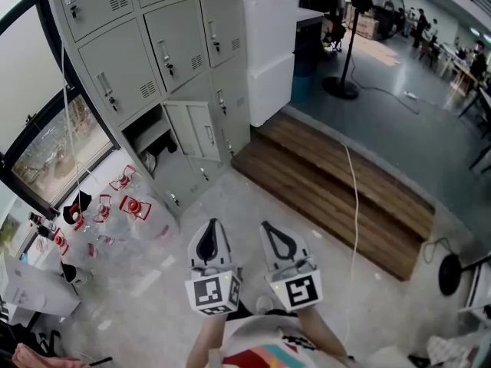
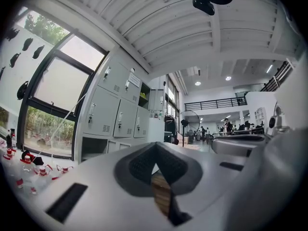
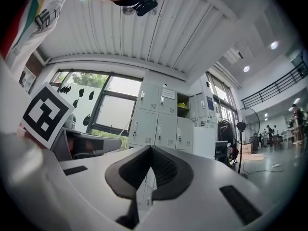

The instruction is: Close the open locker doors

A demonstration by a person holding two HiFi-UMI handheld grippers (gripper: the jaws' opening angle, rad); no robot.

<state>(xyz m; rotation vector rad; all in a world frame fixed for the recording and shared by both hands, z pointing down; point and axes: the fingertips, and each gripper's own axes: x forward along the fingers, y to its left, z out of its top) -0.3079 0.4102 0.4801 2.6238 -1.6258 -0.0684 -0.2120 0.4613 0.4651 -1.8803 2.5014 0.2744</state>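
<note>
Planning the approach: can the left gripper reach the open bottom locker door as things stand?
Probably not from here: the left gripper is well short of the open locker door. The floor between looks bare and the bottles lie to the left, so stepping closer should do.

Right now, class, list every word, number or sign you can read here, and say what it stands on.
None can be read.
Paper notice on a locker: too small.
Red bottle labels: blurred.
Print on the person's sleeve: distorted, unreadable.
Marker cubes: square patterns only, no words.
</note>
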